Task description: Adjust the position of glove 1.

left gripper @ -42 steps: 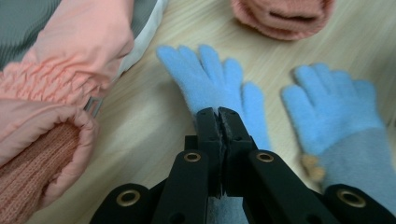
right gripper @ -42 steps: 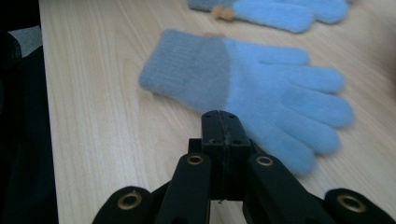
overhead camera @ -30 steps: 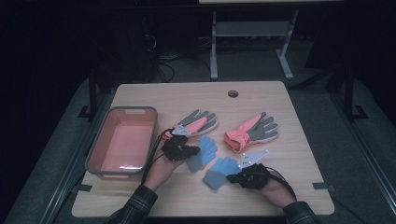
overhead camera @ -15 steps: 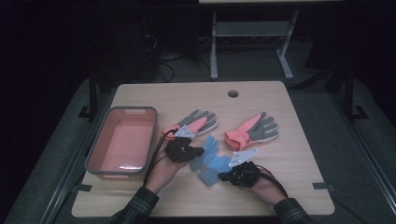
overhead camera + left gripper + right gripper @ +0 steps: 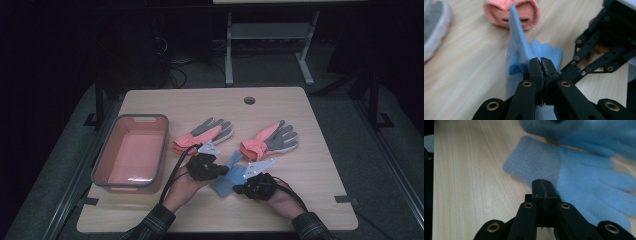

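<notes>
I see a dim lab: a lone wooden bench (image 5: 310,150) on grey floor mats (image 5: 380,150), cables (image 5: 175,75) and a metal stand (image 5: 270,45) behind.

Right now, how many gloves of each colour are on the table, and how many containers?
Coral and grey gloves: 2 (the left one, the right one)
Light blue gloves: 2 (one lifted, one flat on the table)
Coral tub with grey rim: 1
Total: 5
</notes>
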The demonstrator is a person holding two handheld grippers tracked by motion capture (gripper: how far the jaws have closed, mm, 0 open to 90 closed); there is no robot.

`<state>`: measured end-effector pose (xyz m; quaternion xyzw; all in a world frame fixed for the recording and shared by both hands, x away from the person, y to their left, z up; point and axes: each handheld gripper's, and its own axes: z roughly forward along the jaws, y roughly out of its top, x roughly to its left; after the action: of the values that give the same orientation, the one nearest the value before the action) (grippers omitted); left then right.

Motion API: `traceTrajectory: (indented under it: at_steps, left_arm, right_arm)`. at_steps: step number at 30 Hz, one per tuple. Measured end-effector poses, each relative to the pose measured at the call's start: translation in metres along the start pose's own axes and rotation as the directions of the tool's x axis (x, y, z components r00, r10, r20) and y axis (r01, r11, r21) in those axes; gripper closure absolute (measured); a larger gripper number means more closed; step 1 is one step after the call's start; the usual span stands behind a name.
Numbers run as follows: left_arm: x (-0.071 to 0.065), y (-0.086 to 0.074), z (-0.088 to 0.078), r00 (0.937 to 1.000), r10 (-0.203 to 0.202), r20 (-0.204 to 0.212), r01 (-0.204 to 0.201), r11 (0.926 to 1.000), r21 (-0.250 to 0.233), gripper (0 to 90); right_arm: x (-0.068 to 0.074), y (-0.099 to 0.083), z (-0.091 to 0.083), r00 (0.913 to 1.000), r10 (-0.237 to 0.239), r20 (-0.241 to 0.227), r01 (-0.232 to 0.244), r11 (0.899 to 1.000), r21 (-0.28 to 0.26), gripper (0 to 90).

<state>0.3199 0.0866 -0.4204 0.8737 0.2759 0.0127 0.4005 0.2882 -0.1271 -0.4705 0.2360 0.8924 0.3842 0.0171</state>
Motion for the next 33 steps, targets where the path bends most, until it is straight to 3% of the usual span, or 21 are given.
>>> traceTrajectory:
  at_steps: [8, 14, 17, 19, 20, 23, 25, 27, 29, 33]
  left_arm:
    - [-0.010, -0.001, 0.011, 0.9992, 0.016, 0.037, -0.016, 0.9996, 0.021, 87.6]
    - [-0.010, -0.001, 0.010, 0.9983, 0.008, 0.058, -0.008, 1.0000, -0.003, 84.0]
    - [-0.011, 0.000, 0.007, 0.9958, 0.011, 0.091, -0.008, 0.9995, -0.030, 82.2]
    - [-0.012, 0.001, 0.006, 0.9964, 0.012, 0.084, -0.010, 0.9995, -0.029, 83.1]
    - [-0.013, 0.001, 0.006, 0.9965, 0.020, 0.081, -0.018, 0.9995, -0.025, 89.5]
    - [-0.014, 0.000, 0.007, 0.9983, 0.026, 0.053, -0.026, 0.9997, 0.000, 89.6]
    - [-0.014, -0.002, 0.008, 0.9992, 0.033, 0.021, -0.033, 0.9993, 0.018, 89.6]
    - [-0.013, -0.005, 0.008, 0.9980, 0.058, -0.024, -0.057, 0.9972, 0.048, 89.6]
    - [-0.007, -0.010, 0.006, 0.9978, 0.039, -0.053, -0.036, 0.9978, 0.055, 89.0]
    - [0.009, -0.019, -0.003, 0.9982, 0.000, -0.059, 0.003, 0.9992, 0.040, 73.2]
  right_arm:
    - [0.000, -0.001, 0.000, 1.0000, 0.010, -0.002, -0.010, 1.000, -0.002, 90.0]
    - [-0.002, -0.003, -0.007, 0.9999, 0.011, 0.012, -0.011, 1.000, 0.000, 89.9]
    - [-0.004, -0.006, -0.013, 0.9995, 0.024, 0.022, -0.024, 1.000, -0.010, 88.2]
    - [-0.008, -0.010, -0.022, 0.9987, 0.030, 0.040, -0.030, 0.999, -0.012, 86.4]
    - [-0.012, -0.017, -0.033, 0.9972, 0.046, 0.058, -0.045, 0.999, -0.011, 84.7]
    - [-0.016, -0.025, -0.045, 0.9940, 0.069, 0.085, -0.068, 0.998, -0.019, 81.6]
    - [-0.027, -0.035, -0.060, 0.9858, 0.113, 0.124, -0.109, 0.993, -0.038, 75.3]
    - [-0.030, -0.038, -0.063, 0.9821, 0.132, 0.135, -0.127, 0.991, -0.045, 73.0]
    - [-0.038, -0.044, -0.068, 0.9756, 0.155, 0.155, -0.149, 0.987, -0.054, 67.6]
    - [-0.043, -0.048, -0.068, 0.9685, 0.183, 0.169, -0.177, 0.983, -0.050, 55.5]
